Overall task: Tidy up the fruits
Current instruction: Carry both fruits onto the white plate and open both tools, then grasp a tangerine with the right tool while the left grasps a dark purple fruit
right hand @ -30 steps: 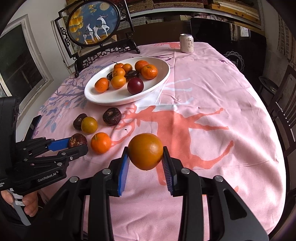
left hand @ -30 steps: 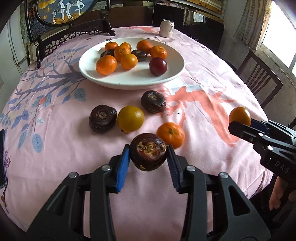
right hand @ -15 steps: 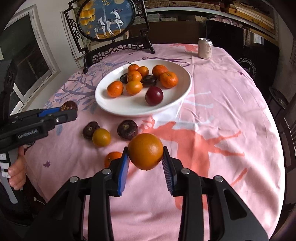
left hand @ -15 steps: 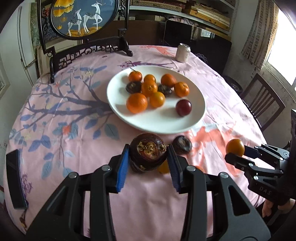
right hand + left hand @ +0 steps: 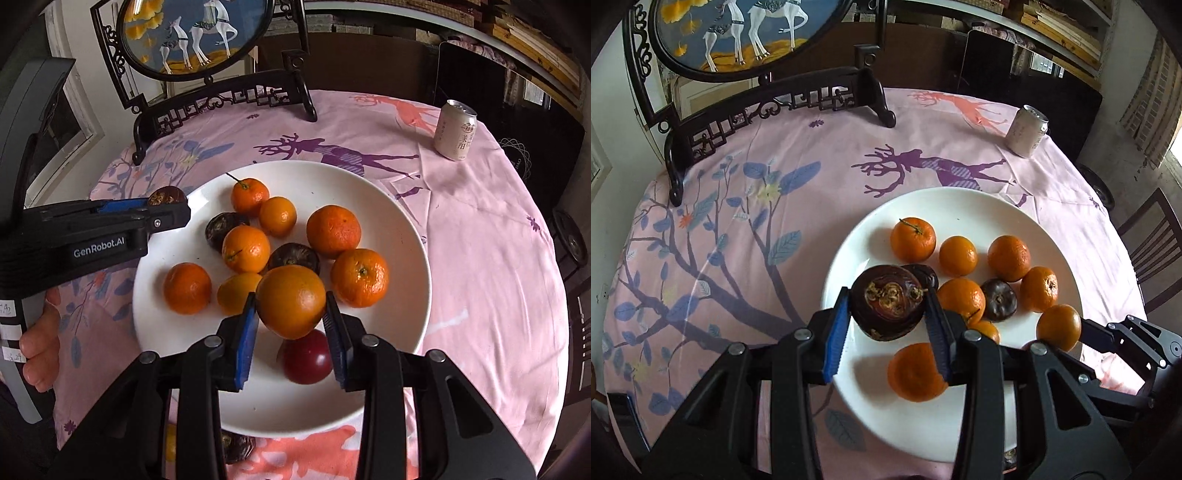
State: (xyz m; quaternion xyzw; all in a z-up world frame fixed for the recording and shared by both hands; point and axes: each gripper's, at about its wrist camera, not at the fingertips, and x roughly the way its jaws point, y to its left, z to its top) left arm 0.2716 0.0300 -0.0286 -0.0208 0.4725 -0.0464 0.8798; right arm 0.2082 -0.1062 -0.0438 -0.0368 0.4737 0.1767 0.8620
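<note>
Left wrist view: the left claw [image 5: 886, 314] is clenched on a dark purple wrinkled round fruit [image 5: 886, 306] over the wide white ceramic plate [image 5: 960, 199], near its left rim. The right claw [image 5: 290, 317] grips a smooth orange citrus fruit [image 5: 291, 301] above the plate's near middle. Lower each onto bare plate — heights are hard to judge here — then release gently so nothing rolls.

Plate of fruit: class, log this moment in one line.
left hand-held gripper: holds dark fruit | right hand-held gripper: holds orange | both above plate
</note>
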